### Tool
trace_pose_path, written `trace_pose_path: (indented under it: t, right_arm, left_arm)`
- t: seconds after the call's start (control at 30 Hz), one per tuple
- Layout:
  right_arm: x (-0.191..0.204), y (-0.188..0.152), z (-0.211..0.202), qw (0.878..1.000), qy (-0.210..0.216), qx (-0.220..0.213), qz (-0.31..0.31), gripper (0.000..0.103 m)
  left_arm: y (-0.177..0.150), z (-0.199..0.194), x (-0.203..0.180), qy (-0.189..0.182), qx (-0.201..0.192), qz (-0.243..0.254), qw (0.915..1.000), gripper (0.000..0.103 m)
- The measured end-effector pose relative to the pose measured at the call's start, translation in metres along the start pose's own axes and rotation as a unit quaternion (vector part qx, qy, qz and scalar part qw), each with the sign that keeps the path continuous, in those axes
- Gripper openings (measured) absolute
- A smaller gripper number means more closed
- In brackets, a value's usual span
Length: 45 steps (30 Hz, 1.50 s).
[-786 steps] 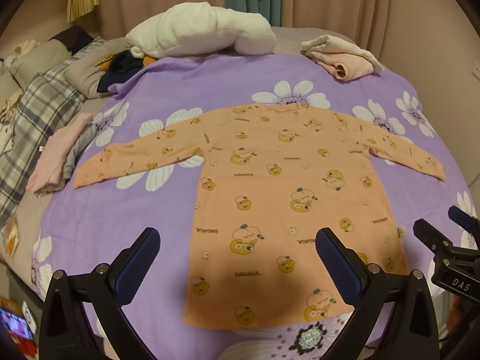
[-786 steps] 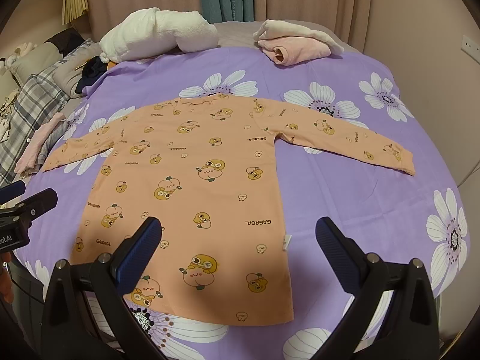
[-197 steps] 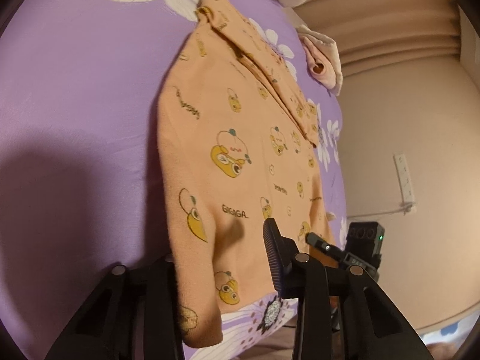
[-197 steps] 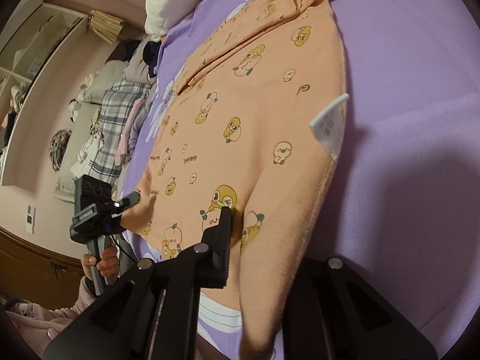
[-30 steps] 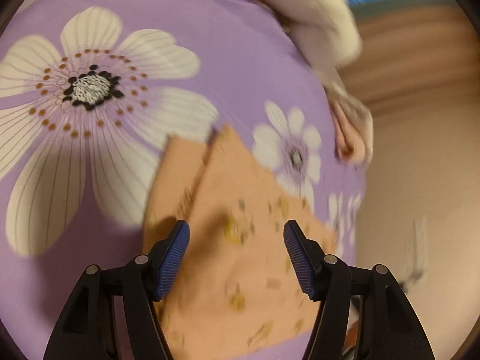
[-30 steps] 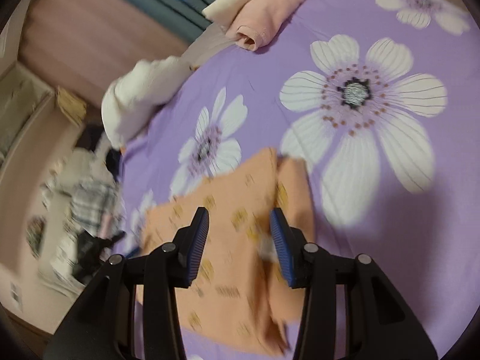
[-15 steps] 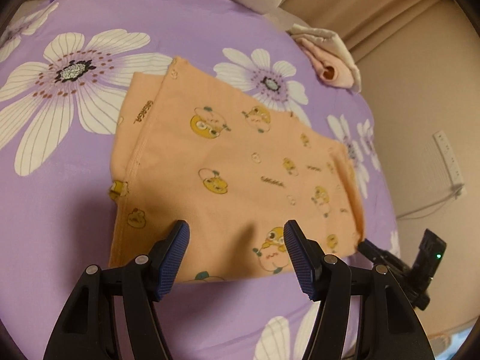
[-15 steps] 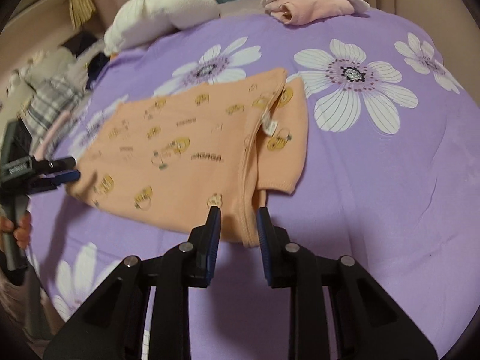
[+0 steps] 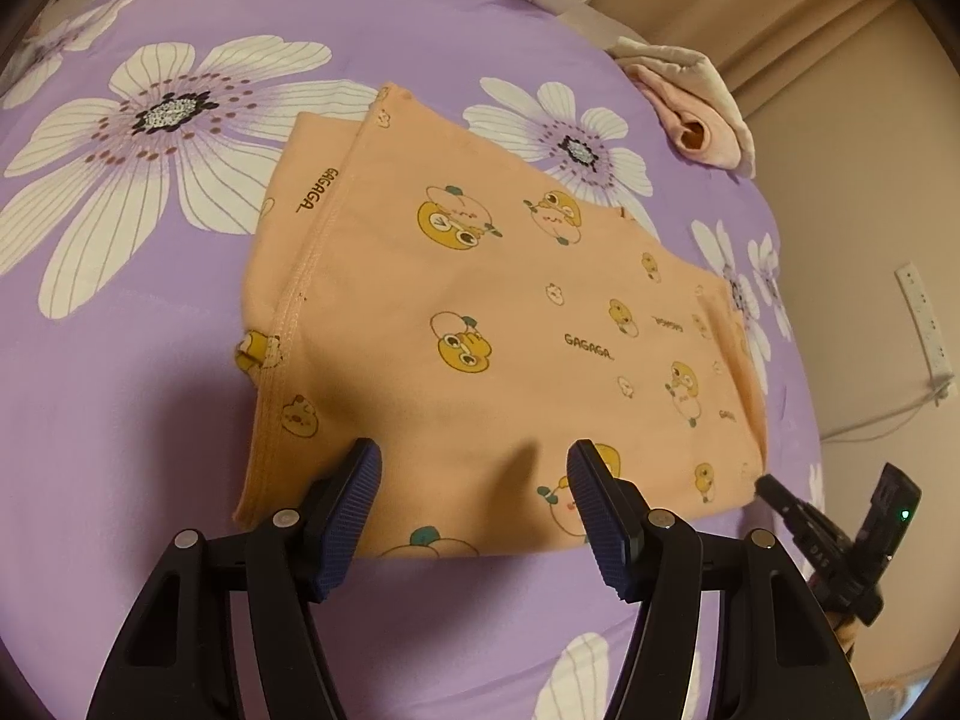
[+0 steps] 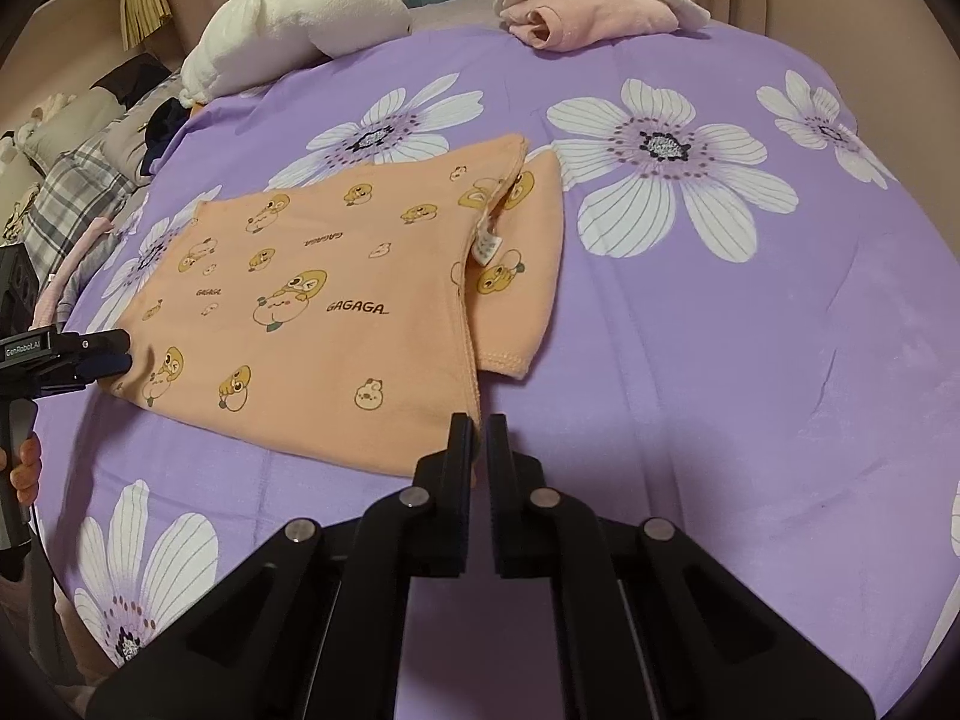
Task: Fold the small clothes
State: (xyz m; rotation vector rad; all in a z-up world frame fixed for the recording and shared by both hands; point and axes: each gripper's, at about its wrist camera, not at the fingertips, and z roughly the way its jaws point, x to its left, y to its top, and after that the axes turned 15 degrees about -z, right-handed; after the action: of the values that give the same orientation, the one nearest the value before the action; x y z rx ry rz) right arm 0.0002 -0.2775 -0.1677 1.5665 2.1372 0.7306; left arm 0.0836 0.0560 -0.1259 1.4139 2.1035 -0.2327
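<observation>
**Two handheld grippers at the near edge of a folded orange top on a purple bed**

A small orange top (image 9: 480, 324), printed with cartoon ducks and the word GAGAGA, lies folded into a rough rectangle in the middle of a purple bedspread (image 10: 750, 360) patterned with large white flowers. One folded layer sits on another, with a white care label (image 10: 487, 247) showing at the seam between them.

The left gripper (image 9: 474, 480) tilts steeply down toward the bed, over the near edge of the top. Its blue-padded jaws stand spread apart, with orange cloth visible in the gap but nothing pinched. In the right wrist view a person's fingers (image 10: 24, 468) wrap its handle at the far left.

The right gripper (image 10: 478, 429) also angles down, at the near corner of the top. Its jaws have just been closing and now stand pressed nearly together. A sliver of the top's corner edge shows in the narrow slot between them, apparently pinched.

At the far side of the bed lie a white pillow (image 10: 288, 18) and a folded pink garment (image 10: 594, 18).
</observation>
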Motion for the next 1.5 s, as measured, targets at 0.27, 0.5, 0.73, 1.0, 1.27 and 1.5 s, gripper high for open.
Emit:
trace_pose_path:
  t: [0.27, 0.5, 0.73, 1.0, 1.27, 1.5]
  right_arm:
    - [-0.008, -0.007, -0.002, 1.000, -0.010, 0.000, 0.012, 0.006]
    - [-0.013, -0.011, -0.004, 1.000, -0.018, 0.000, 0.018, 0.006]
    - [-0.018, -0.016, -0.006, 0.999, -0.025, 0.001, 0.026, 0.006]
    - [-0.016, -0.015, -0.010, 0.998, -0.052, 0.005, 0.018, 0.009]
    - [-0.009, -0.009, -0.022, 0.996, -0.085, -0.005, 0.001, 0.012]
    - [0.002, -0.002, -0.036, 0.995, -0.097, -0.017, -0.015, 0.032]
  left_arm:
    - [-0.002, 0.000, 0.005, -0.003, 0.000, -0.014, 0.9999, 0.063]
    - [0.000, 0.000, 0.008, -0.006, 0.002, -0.028, 0.9996, 0.063]
    - [-0.002, -0.003, 0.009, -0.005, 0.003, -0.031, 0.9995, 0.063]
    - [-0.008, -0.017, 0.012, -0.004, 0.001, -0.038, 0.9993, 0.064]
    - [-0.012, -0.041, 0.025, -0.016, -0.019, -0.061, 0.9979, 0.064]
    - [-0.011, -0.052, 0.039, -0.036, -0.029, -0.089, 0.9949, 0.068]
